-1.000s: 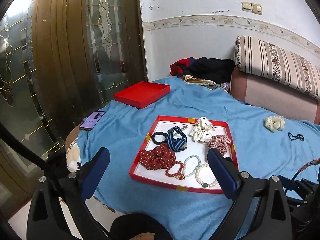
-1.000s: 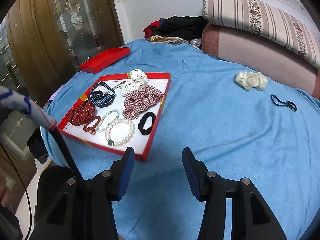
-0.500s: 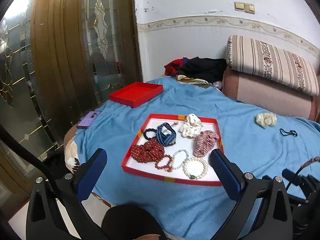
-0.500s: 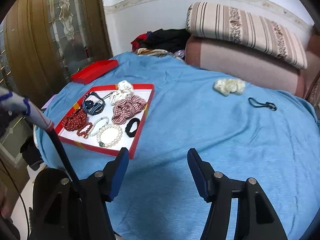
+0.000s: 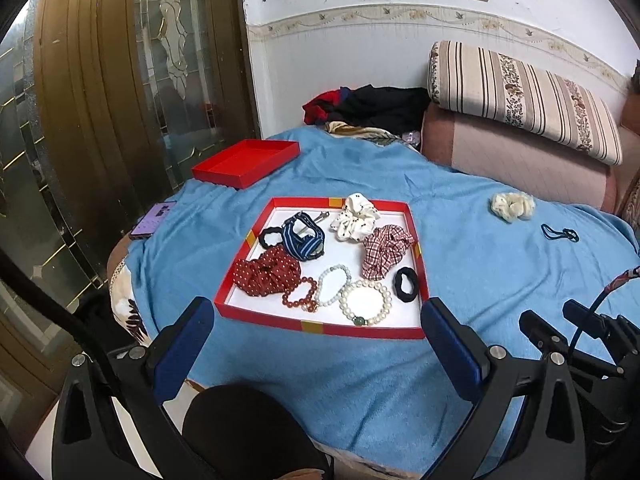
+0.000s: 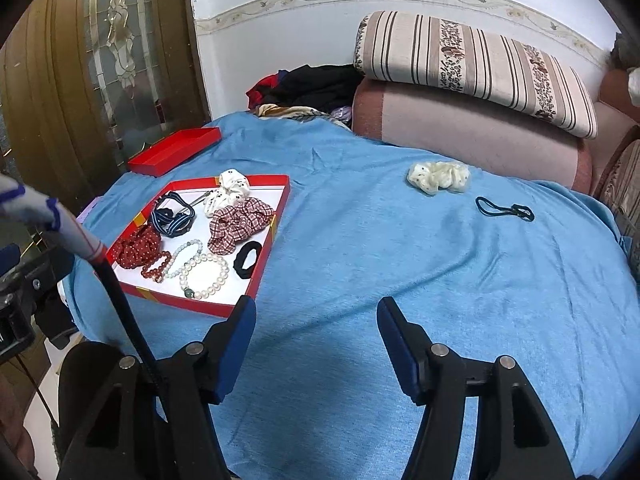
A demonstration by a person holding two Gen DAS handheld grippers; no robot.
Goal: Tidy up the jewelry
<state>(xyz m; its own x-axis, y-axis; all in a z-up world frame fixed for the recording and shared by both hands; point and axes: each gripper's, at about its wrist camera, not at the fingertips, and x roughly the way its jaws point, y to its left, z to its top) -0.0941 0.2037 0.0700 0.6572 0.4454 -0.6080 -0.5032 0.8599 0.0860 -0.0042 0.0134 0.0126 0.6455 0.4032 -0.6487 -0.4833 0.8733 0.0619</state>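
The cream scrunchie (image 6: 439,176) is seen well ahead and slightly right of the empty, spread-apart right tool (image 6: 312,330), nearer than the equally spread left tool (image 5: 316,330).

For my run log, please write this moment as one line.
left gripper: jaws open, empty | right gripper: jaws open, empty | red tray: holds bracelets, scrunchies | cream scrunchie, dark hair tie: on blue blanket, outside tray
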